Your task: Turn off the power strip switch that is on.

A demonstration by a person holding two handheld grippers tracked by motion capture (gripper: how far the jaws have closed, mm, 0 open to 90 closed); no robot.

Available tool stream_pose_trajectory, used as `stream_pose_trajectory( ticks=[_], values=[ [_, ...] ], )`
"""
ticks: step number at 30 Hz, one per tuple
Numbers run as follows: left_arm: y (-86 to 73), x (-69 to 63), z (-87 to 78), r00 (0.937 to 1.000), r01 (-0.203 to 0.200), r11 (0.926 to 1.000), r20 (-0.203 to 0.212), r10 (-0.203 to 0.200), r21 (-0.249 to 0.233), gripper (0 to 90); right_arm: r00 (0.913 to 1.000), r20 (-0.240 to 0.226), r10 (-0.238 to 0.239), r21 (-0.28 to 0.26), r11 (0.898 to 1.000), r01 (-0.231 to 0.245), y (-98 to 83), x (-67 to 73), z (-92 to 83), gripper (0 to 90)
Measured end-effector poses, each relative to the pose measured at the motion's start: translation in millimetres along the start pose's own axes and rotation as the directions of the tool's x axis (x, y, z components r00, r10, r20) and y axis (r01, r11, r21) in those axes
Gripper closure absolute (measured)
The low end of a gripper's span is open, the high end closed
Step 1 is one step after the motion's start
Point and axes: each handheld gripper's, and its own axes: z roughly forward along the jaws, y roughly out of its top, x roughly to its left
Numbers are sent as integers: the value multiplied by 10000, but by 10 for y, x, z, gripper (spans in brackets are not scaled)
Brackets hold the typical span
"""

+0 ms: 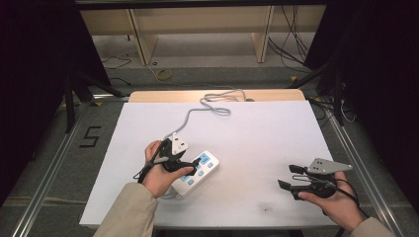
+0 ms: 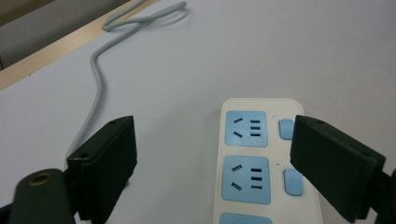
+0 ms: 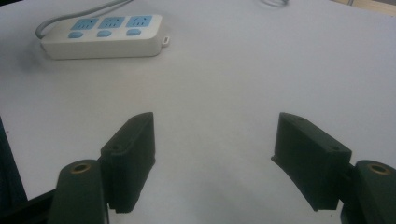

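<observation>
A white plastic power strip with pale blue sockets and blue switch buttons (image 1: 197, 170) lies flat on the white-topped table (image 1: 257, 143), in the near left part of it. In the high view its long axis runs on a slant, from the near left up toward the far right, and its socket face looks upward. Its grey round cord (image 1: 190, 116) leaves from the near-left end, passes behind the person's left hand (image 1: 160, 177), runs toward the far edge and curls into a loose loop there. That near end of the strip and the start of the cord are hidden by the left hand and its tool.

The left hand-held gripper (image 1: 190, 160) hovers over the strip's near half. In the left gripper view its two black jaws stand wide apart with nothing between them; one jaw is over bare table beside the strip, the other overlaps the strip's switch side. Whether that jaw touches the strip cannot be told. The strip's lower end is cut off by the bottom of that view.

The right hand-held gripper (image 1: 289, 177) is held in the right hand (image 1: 336, 200) over the near right of the table, well apart from the strip, jaws spread wide and empty.
</observation>
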Motion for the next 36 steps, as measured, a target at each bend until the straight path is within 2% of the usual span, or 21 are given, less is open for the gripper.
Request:
stream_pose_trajectory(
  ticks=[14,25,36],
  values=[
    [-147,28,-168,9995,-302,9995,-122,302,-22,142,10000,-11,8,-19,10000,-8,1,1,-2,295],
    [-292,95,-293,9997,133,9999,-201,-135,-92,132,10000,-16,-11,-30,10000,10,2,-1,2,294],
    [-483,140,-457,9989,262,9994,-373,-270,-219,134,10000,-17,-11,-30,10000,10,0,-2,1,294]
  ],
)
